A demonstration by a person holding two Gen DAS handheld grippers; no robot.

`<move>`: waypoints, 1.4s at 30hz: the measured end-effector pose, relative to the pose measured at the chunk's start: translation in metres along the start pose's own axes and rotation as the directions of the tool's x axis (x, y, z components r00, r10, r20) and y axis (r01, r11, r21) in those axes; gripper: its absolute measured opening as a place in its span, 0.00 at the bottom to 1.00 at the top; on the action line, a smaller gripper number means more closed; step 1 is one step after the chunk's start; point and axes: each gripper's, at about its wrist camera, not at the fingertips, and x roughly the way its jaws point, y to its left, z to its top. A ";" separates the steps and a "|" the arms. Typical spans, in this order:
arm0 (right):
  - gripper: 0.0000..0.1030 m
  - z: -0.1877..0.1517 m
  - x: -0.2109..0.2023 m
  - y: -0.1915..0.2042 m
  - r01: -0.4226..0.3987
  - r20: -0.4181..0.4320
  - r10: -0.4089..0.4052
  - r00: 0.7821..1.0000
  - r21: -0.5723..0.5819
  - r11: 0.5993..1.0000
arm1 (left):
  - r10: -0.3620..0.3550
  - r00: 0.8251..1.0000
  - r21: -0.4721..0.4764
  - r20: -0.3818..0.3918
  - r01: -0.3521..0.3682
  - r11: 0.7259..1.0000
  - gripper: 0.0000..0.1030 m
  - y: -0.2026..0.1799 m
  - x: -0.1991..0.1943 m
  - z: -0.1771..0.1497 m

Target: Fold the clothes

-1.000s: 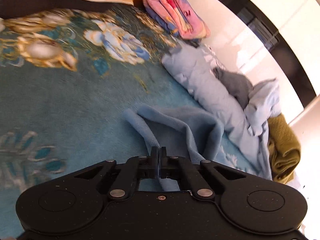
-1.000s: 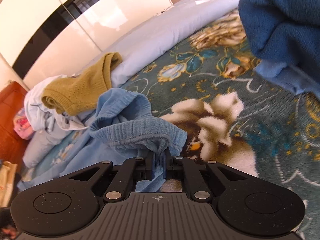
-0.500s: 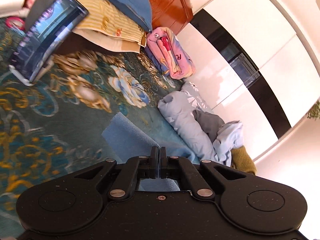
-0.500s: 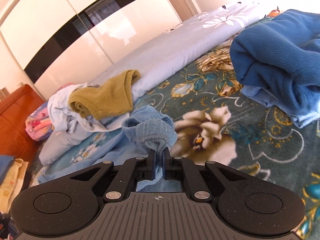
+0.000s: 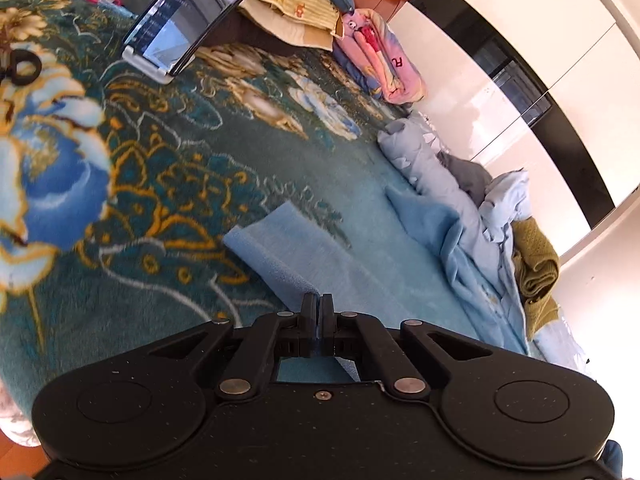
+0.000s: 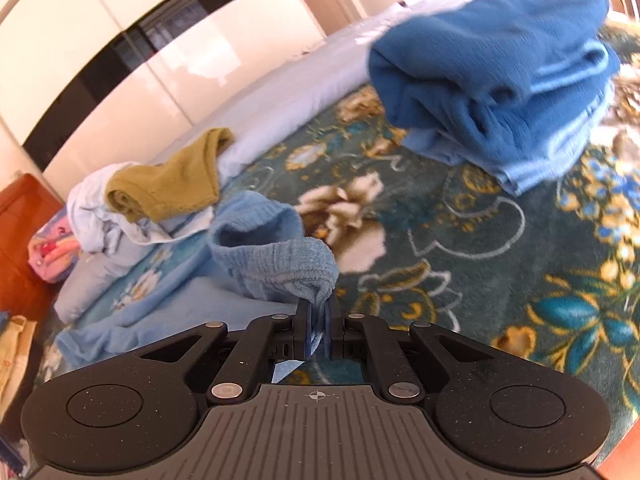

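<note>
Over the floral bed cover (image 5: 168, 184), both grippers' jaws are clamping the light-blue garment (image 5: 320, 256), now drawn out flatter than a second ago, ready for folding.

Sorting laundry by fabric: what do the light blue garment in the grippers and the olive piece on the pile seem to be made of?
Light blue garment: soft knit, probably cotton or fleece; ribbed hem in the right wrist view, matte and fuzzy in the left one. Olive piece: coarser open knit, matte; small holes show. Fibre can't be told.
</note>
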 end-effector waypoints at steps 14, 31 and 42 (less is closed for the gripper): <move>0.17 0.001 -0.037 0.035 0.139 0.118 -0.105 0.987 -0.327 0.935 | -0.027 1.000 0.125 0.010 0.026 0.992 0.37 -0.003 -0.009 0.028; 0.38 0.074 0.121 0.069 -0.082 -0.154 0.073 0.985 -0.056 0.995 | -0.044 0.990 0.191 -0.135 0.069 0.979 0.47 -0.107 0.146 0.077; 0.39 0.091 0.148 0.053 -0.150 -0.088 0.153 0.984 0.048 0.988 | -0.013 0.986 0.217 -0.167 0.050 0.975 0.48 -0.106 0.174 0.068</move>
